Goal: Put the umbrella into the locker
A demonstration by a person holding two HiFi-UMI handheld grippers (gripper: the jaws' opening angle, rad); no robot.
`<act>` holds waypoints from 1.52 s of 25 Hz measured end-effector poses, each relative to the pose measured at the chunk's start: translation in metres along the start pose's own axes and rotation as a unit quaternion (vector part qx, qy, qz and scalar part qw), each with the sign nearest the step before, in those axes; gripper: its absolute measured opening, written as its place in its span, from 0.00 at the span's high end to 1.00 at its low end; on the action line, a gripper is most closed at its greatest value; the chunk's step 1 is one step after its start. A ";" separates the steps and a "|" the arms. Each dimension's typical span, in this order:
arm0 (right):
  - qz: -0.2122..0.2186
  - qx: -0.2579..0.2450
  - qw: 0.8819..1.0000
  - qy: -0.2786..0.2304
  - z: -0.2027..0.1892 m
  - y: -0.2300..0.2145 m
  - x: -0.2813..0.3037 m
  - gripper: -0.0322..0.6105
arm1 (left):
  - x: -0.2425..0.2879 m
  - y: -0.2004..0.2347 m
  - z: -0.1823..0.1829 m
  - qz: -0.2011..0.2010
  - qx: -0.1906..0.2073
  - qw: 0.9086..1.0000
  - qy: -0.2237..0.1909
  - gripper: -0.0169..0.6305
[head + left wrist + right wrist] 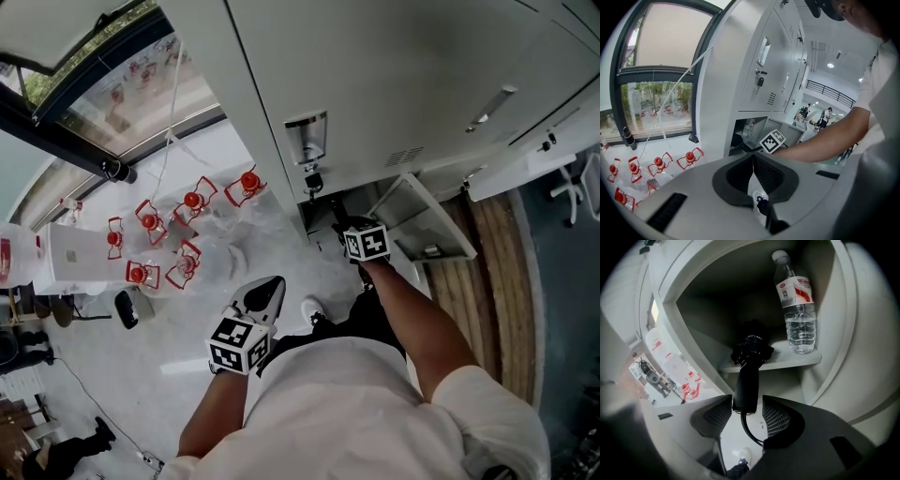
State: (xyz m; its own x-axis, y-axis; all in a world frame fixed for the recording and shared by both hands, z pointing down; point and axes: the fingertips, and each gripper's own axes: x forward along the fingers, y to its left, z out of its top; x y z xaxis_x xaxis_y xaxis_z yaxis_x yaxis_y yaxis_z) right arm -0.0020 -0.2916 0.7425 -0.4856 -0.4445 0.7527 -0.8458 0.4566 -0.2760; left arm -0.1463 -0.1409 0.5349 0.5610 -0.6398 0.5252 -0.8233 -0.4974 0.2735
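The black folded umbrella (749, 363) is already in the grey metal locker (689, 301), in its open lower compartment. The crumpled fabric end lies on the pale inner shelf (794, 361), and the smooth, round black handle (746, 385) sticks out over the shelf edge. A thin black strap (749, 431) hangs in a loop from the end of the handle.

On the same shelf, beside the umbrella but apart from it, a clear plastic water bottle (799, 310) with a red and white label stands upright.

The right tool (747, 405) has its jaws wide apart with the handle between them. The handle seems nearer to one pad, perhaps just brushing it, but it is not clamped. The left tool (753, 161) is away from the locker, with its jaws together and nothing in them.
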 end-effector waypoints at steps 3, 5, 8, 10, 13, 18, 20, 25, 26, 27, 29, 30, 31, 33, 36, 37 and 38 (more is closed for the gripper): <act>0.007 0.004 1.000 0.002 0.000 0.003 0.000 0.67 | 0.000 -0.001 0.003 -0.002 0.003 1.000 -0.002 0.95; 0.020 0.018 1.000 0.005 0.002 0.007 0.001 0.68 | 0.000 0.000 0.003 -0.002 0.004 1.000 -0.002 0.95; 0.025 0.029 0.999 0.003 0.010 0.011 0.006 0.68 | 0.000 0.003 0.001 -0.001 0.004 1.000 0.001 0.95; 0.023 0.033 0.999 0.003 0.013 0.013 0.010 0.68 | -0.001 0.004 0.000 0.001 0.003 1.000 0.002 0.95; 0.025 0.037 0.999 0.002 0.018 0.014 0.018 0.68 | -0.005 0.005 -0.006 0.006 -0.002 1.000 0.005 0.95; 0.022 0.035 0.999 -0.002 0.036 0.013 0.031 0.68 | -0.010 0.010 -0.002 0.016 -0.002 1.000 -0.002 0.95; 0.017 0.033 0.999 0.001 0.037 0.014 0.033 0.68 | -0.013 0.011 -0.002 0.018 -0.003 1.000 -0.003 0.95; 0.013 0.024 1.000 0.002 0.034 0.014 0.032 0.67 | -0.017 0.012 -0.008 0.022 -0.013 1.000 -0.003 0.95; 0.009 0.016 1.000 0.006 0.032 0.013 0.031 0.66 | -0.017 0.012 -0.009 0.021 -0.014 1.000 -0.003 0.95; 0.005 0.008 1.000 0.010 0.030 0.013 0.030 0.63 | -0.017 0.011 -0.010 0.021 -0.015 1.000 -0.004 0.95; 0.000 -0.004 1.000 0.014 0.027 0.012 0.026 0.62 | -0.016 0.012 -0.008 0.019 -0.014 1.000 -0.007 0.95; -0.002 -0.009 1.000 0.014 0.025 0.012 0.023 0.62 | -0.015 0.012 -0.007 0.018 -0.013 1.000 -0.010 0.95; -0.003 -0.014 1.000 0.015 0.023 0.012 0.018 0.61 | -0.015 0.012 -0.005 0.016 -0.012 1.000 -0.012 0.95; -0.007 -0.025 0.999 0.018 0.018 0.013 0.007 0.61 | -0.015 0.010 0.000 0.013 -0.011 1.000 -0.020 0.95; -0.014 -0.046 0.999 0.024 0.007 0.011 -0.014 0.61 | -0.014 0.007 0.004 0.003 -0.010 1.000 -0.029 0.95; -0.012 -0.053 0.998 0.022 0.006 0.013 -0.021 0.61 | -0.014 0.006 0.006 0.000 -0.008 0.999 -0.032 0.95; -0.006 -0.059 0.998 0.016 0.006 0.017 -0.029 0.61 | -0.014 0.005 0.008 -0.003 -0.007 0.999 -0.034 0.95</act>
State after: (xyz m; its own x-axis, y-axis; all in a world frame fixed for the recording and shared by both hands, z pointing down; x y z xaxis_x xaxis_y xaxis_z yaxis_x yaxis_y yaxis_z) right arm -0.0037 -0.2758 0.7126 -0.4665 -0.4264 0.7749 -0.8190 0.5392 -0.1963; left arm -0.1574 -0.1392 0.5227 0.5706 -0.6751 0.4676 -0.8204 -0.4940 0.2879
